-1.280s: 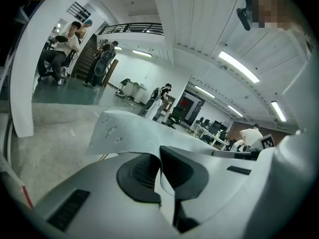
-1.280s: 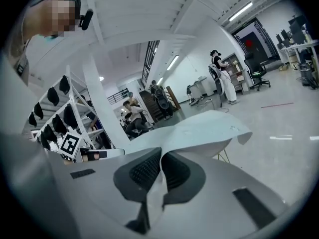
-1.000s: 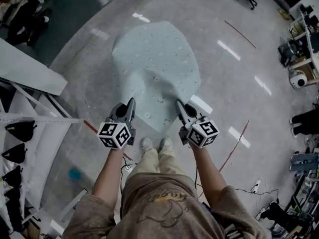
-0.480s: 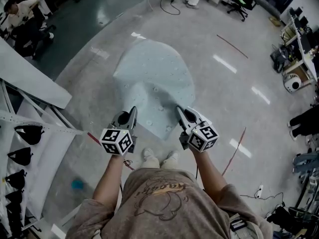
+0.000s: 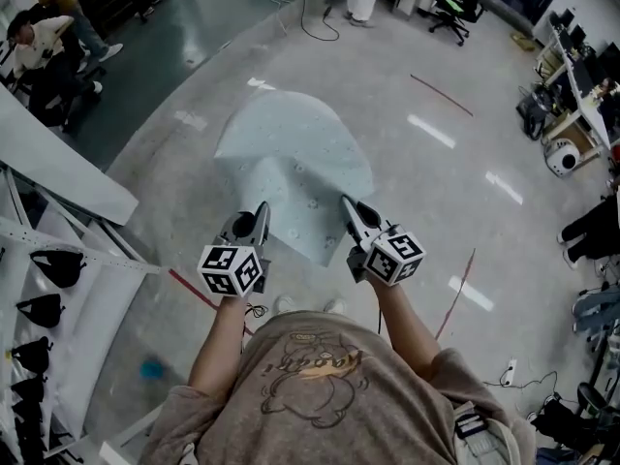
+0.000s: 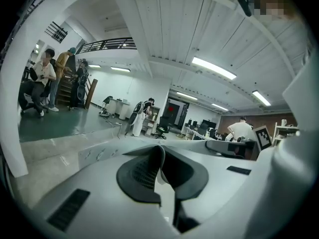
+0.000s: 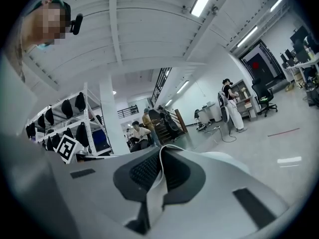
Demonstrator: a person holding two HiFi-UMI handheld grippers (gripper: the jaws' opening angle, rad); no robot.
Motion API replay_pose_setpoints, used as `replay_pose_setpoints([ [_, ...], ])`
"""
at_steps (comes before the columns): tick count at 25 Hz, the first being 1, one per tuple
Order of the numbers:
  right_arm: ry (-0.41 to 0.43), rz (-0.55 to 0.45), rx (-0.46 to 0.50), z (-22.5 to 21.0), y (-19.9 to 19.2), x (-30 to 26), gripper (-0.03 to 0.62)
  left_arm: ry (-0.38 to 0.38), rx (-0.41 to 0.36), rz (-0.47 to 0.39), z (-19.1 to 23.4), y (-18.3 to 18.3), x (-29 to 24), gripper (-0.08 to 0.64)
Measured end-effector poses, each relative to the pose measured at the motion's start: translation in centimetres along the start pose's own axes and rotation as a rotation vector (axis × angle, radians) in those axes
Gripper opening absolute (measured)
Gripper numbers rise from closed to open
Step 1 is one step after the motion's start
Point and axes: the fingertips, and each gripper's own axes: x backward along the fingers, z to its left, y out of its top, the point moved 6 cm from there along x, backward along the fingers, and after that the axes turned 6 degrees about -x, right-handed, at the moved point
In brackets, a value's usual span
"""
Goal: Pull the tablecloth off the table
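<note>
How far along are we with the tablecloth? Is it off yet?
Done, it seems: the tablecloth trails across the floor, with no table under it in view. In hand: left hand-held gripper and right hand-held gripper are each shut on its near edge. Left: perhaps only letting go.

tablecloth (image 5: 291, 158) dragged further along the floor (image 5: 436, 192) — narrower now, shoes (image 5: 285, 304) almost hidden beneath the torso (image 5: 320, 395)
</note>
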Motion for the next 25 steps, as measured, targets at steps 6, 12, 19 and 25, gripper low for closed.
replay_pose_setpoints([
  [6,-0.020,-0.035,0.029,-0.1,0.4,1.2,0.008,-0.065,-0.016,-0.006,-1.4,-0.2,-0.9,0.020],
  [12,-0.052,-0.079,0.039,-0.8,1.4,3.3,0.008,-0.148,-0.027,-0.013,-3.3,0.4,-2.6,0.021],
  [19,-0.139,-0.131,0.049,-1.5,1.7,6.1,0.008,-0.236,-0.062,-0.005,-5.3,0.4,-4.2,0.020],
  [25,-0.228,-0.183,0.039,-2.4,2.0,9.7,0.008,-0.324,-0.062,0.012,-7.7,0.2,-6.0,0.020],
])
